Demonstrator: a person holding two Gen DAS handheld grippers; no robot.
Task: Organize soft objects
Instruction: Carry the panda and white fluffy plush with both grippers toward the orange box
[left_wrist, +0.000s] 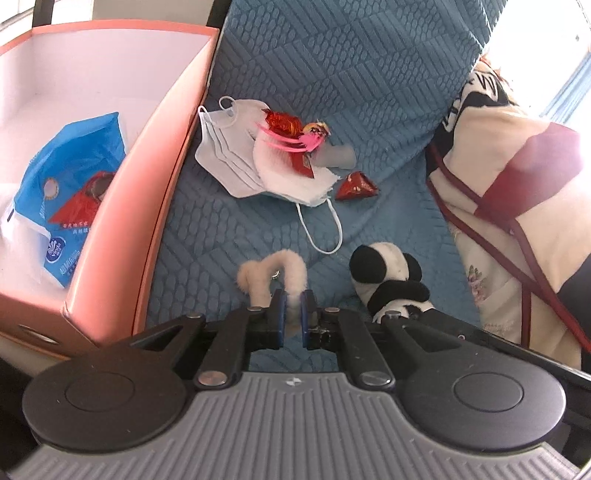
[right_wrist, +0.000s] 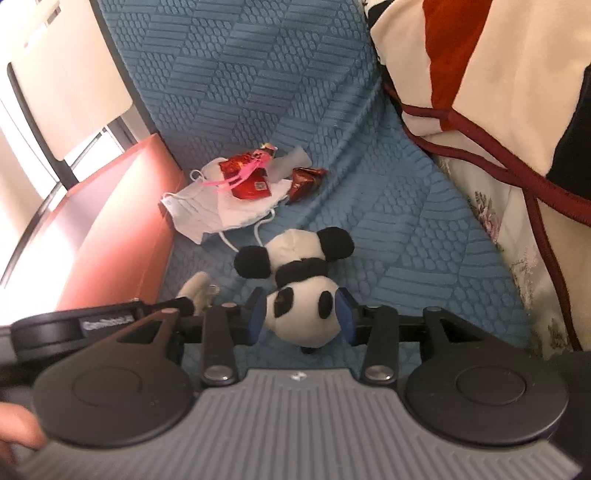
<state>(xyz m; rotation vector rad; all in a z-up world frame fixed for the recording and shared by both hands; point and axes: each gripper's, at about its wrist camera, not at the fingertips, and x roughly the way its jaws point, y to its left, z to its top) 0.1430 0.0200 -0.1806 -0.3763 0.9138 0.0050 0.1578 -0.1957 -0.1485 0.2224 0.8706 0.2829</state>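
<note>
A fluffy beige loop (left_wrist: 273, 262) lies on the blue textured cover (left_wrist: 369, 74) next to the orange box. My left gripper (left_wrist: 294, 314) is shut on one strand of it, which fills the narrow gap between the blue pads. To its right lies a black-and-white panda plush (left_wrist: 388, 280). In the right wrist view the panda (right_wrist: 295, 243) rests head away from me, and my right gripper (right_wrist: 301, 317) has its pads pressed against both sides of the round body. The beige loop (right_wrist: 197, 286) shows at the left, partly hidden behind the left gripper's body.
The orange box (left_wrist: 173, 122) stands at the left and holds a blue tissue pack (left_wrist: 66, 199). Farther back lie a face mask (left_wrist: 225, 155), a white tissue (left_wrist: 291, 177), red wrappers (left_wrist: 356, 186) and a pink feathery piece (left_wrist: 291, 142). A cream and red cushion (left_wrist: 517, 184) borders the right.
</note>
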